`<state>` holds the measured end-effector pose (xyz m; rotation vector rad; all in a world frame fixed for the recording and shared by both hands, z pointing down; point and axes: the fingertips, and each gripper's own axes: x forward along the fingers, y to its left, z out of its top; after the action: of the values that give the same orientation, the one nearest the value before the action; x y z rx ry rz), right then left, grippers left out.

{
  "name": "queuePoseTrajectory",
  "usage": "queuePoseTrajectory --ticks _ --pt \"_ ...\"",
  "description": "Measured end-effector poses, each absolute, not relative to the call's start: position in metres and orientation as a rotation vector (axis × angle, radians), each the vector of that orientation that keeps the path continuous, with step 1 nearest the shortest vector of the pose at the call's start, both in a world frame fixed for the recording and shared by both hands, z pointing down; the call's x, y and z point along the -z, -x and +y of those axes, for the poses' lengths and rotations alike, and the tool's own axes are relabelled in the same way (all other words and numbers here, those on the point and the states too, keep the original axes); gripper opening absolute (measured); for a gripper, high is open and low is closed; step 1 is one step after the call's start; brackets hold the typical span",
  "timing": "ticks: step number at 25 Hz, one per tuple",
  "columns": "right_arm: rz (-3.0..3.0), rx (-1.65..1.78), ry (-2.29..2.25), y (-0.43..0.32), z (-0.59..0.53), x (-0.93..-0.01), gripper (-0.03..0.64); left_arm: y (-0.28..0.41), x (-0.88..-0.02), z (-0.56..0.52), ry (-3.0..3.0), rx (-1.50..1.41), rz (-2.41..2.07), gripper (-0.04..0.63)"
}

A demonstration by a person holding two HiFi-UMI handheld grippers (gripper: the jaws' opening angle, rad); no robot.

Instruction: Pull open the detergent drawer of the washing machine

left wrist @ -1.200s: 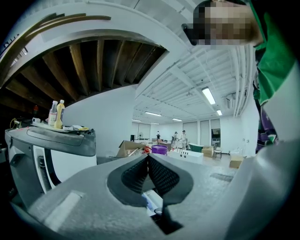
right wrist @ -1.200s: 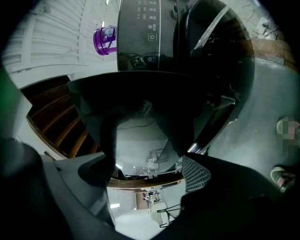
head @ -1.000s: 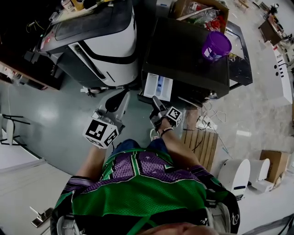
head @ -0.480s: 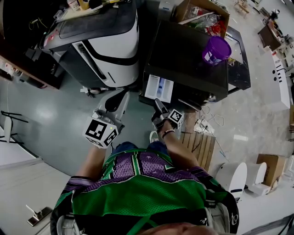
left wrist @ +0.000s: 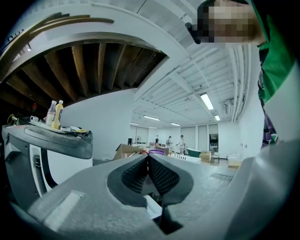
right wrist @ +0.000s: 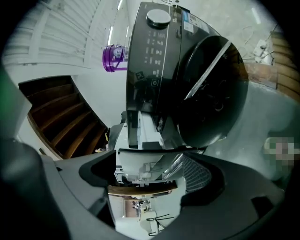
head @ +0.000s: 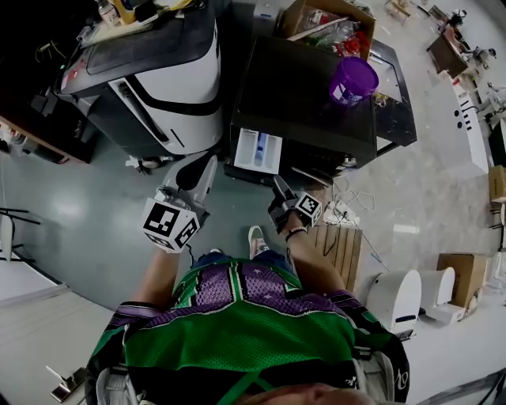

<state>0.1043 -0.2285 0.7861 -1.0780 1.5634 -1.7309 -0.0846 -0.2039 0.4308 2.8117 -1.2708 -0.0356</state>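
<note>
The black washing machine (head: 308, 95) stands ahead of me. Its white detergent drawer (head: 258, 150) is pulled out at the machine's upper left corner, and blue marks show inside it. My right gripper (head: 277, 184) hangs open just below and right of the drawer's front, apart from it. In the right gripper view the drawer (right wrist: 140, 133) lies beyond the spread jaws of the right gripper (right wrist: 147, 174), with nothing between them. My left gripper (head: 199, 170) points at the floor gap left of the machine. Its ribbed pads (left wrist: 159, 174) meet, and the left gripper (left wrist: 148, 159) is shut on nothing.
A purple tub (head: 353, 79) sits on the washer's top. A white and grey appliance (head: 158, 71) stands at the left, a cardboard box (head: 316, 20) behind. A wooden pallet (head: 340, 245) and cables (head: 348, 210) lie at the right, near white bins (head: 395, 297).
The right gripper has drawn back from the drawer's front, toward me and to the right. The drawer stays pulled out. The left gripper has hardly moved.
</note>
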Motion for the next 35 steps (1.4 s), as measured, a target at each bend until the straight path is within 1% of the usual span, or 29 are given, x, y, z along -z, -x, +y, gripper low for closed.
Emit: queuePoseTrajectory --ticks 9,21,26,30,35 --pt "1.627 1.613 1.192 -0.157 -0.227 -0.756 0.431 0.075 -0.421 -0.216 -2.839 0.052 -1.242 0.018" --pt "1.870 1.441 1.319 -0.195 -0.238 -0.688 0.431 0.059 -0.399 -0.221 -2.898 0.043 -1.227 0.018" --pt "2.030 1.366 1.444 -0.203 -0.240 -0.672 0.431 0.055 -0.393 -0.223 -2.903 0.027 -1.235 0.018" --pt "2.262 1.210 1.603 -0.203 -0.239 -0.652 0.431 0.056 -0.389 -0.223 -2.891 0.031 -1.242 0.018" --pt "2.535 0.936 1.615 -0.178 -0.242 -0.595 0.431 0.064 -0.384 -0.221 -2.876 0.043 -1.261 0.018"
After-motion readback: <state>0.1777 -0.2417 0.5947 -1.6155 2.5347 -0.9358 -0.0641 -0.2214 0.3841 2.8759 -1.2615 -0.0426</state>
